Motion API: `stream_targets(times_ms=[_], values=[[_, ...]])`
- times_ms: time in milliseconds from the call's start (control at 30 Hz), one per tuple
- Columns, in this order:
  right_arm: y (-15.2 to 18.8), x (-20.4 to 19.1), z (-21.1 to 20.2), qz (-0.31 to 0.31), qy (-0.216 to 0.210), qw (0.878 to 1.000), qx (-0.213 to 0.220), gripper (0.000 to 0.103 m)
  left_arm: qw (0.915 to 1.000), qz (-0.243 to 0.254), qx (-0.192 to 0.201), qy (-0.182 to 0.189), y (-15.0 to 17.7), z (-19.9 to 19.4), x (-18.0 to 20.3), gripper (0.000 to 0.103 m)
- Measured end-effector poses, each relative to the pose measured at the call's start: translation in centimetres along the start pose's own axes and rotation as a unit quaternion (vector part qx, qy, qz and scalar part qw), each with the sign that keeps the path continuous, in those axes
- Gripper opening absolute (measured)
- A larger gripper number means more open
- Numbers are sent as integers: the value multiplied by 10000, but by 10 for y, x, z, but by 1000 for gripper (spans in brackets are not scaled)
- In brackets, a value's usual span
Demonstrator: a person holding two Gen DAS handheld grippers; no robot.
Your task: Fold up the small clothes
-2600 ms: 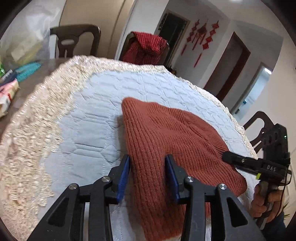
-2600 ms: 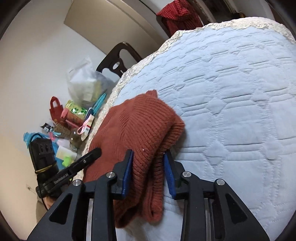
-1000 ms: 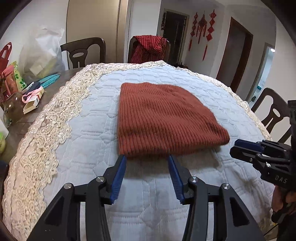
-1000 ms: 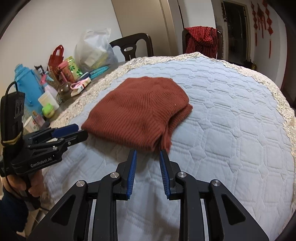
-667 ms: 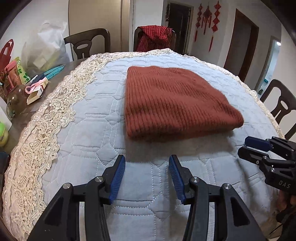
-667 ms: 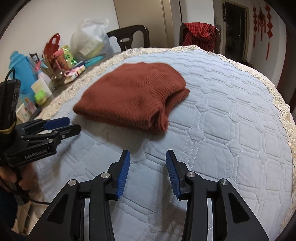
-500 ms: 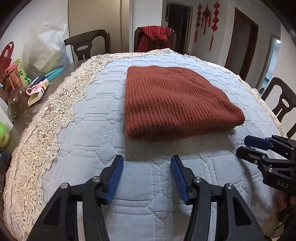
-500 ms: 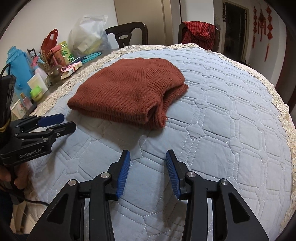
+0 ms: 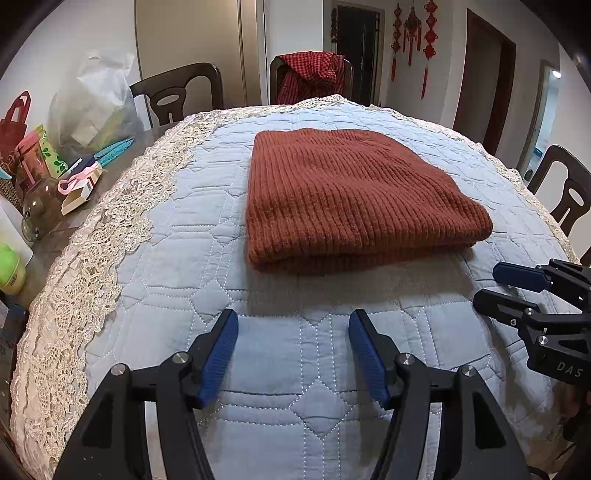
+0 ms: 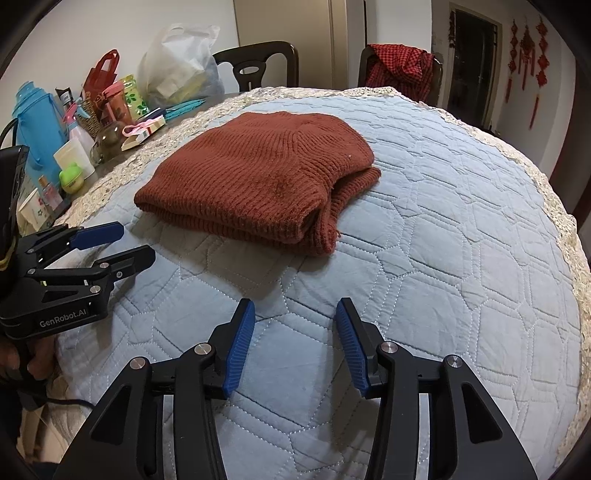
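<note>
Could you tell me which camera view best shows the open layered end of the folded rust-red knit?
The right wrist view: the folded knit shows its stacked layers at the near right corner. The left wrist view shows the knit mostly from its ribbed top and front fold, with that end turned away.

Dining room, white walls.
Dark wooden chairs (image 9: 177, 96) ring the table; red knot ornaments (image 9: 412, 26) hang beside a dark doorway (image 9: 356, 51).

Rust ribbed sweater (image 9: 351, 192); pale-blue quilt (image 9: 295, 424).
</note>
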State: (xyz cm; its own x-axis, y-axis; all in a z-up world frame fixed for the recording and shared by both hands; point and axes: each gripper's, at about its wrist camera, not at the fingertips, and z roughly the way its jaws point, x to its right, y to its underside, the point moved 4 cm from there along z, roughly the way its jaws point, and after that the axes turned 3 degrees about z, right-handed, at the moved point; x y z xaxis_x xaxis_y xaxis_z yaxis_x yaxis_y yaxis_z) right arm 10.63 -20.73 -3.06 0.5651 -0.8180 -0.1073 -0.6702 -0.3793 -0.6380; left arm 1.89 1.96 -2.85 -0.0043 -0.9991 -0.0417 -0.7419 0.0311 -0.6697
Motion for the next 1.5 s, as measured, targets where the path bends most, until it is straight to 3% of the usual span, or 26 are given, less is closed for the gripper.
stream_targets(times_ms=[1500], values=[[-2,-4,0,62,-111,9999,0,49,9999,-139,-55,77,1,0,0,74]])
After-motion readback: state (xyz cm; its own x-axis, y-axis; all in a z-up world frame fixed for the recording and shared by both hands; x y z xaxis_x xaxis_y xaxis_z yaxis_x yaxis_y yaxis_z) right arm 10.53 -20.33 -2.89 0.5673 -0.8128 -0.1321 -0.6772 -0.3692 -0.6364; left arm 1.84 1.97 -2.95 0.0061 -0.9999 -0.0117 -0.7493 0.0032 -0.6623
